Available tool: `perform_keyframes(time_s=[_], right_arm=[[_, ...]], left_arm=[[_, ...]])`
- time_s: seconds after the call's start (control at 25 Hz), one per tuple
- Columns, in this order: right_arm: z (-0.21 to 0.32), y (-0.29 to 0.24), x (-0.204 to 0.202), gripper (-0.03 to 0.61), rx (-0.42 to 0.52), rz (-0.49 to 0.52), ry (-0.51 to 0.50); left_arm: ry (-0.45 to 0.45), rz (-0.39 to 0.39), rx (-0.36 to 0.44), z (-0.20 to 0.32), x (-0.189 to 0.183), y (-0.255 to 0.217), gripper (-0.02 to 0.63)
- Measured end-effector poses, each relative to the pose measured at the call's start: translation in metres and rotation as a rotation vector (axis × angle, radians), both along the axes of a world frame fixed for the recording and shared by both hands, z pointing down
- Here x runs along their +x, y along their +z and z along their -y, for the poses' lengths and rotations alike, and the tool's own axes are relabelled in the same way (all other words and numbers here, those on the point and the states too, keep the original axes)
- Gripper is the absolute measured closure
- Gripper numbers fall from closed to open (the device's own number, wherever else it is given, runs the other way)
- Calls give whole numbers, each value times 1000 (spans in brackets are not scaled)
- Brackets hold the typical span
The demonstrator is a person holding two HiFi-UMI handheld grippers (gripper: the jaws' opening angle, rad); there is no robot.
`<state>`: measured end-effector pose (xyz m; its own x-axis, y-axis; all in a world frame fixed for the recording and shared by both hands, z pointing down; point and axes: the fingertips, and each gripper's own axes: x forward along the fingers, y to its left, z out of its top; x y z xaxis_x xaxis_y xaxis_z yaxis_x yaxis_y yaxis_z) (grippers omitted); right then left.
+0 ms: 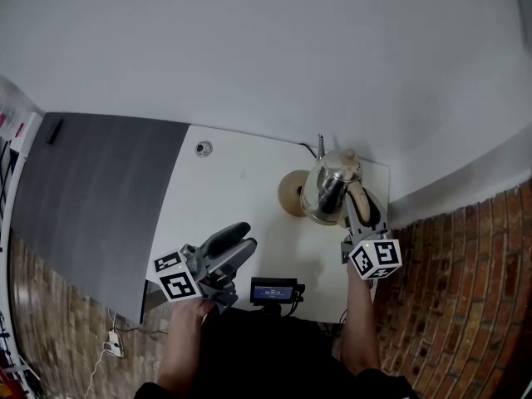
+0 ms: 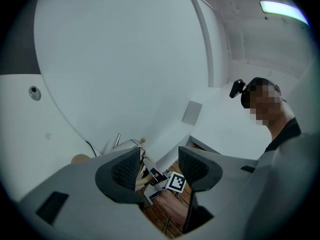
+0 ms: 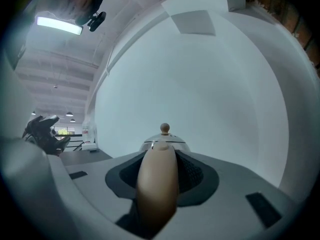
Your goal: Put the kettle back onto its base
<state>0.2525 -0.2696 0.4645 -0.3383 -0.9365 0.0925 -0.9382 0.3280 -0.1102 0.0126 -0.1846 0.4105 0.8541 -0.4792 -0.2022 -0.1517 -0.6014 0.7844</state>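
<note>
The left tool (image 1: 239, 241) is spread wide and holds nothing. The round base (image 1: 290, 194) sits just left of the kettle (image 1: 326, 181), and the right tool (image 1: 360, 209) pinches the kettle's handle. Next, I think, the kettle must go left and down onto the base.

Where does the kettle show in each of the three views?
Head view: kettle right of centre, near the table's far right corner.
Left gripper view: kettle small, low and left of centre, behind the left-hand jaw.
Right gripper view: kettle low centre, its handle clamped between the jaws.
Shared landmark: the lid's knob.
</note>
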Motion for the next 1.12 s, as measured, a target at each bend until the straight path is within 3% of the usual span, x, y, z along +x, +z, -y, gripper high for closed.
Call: perform_keyframes(time_s=[1.12], right_arm=[[64,34,-32,428,-53,28,-40]], left_arm=[[-24,12,-11,12,-1,3,370]])
